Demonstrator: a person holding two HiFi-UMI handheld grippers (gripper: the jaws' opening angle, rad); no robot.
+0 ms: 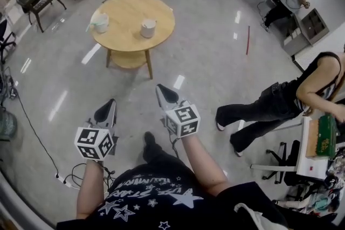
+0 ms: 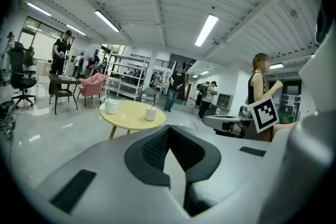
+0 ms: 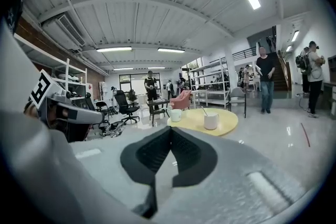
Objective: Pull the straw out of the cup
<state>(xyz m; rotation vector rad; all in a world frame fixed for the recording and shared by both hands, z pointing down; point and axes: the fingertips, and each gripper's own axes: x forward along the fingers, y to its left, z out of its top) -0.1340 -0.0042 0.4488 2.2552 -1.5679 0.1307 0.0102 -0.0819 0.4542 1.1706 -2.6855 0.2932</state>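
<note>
Wooden round table (image 1: 132, 13) stood well ahead of you, open glossy grey floor (image 1: 64, 78) between. Straw (image 3: 204, 110) thin, hard to make out, rose from white cup (image 1: 148, 28) near table's right rim. Your left gripper (image 1: 109, 105) and right gripper (image 1: 163, 90) were both clenched on nothing, well short of table.
</note>
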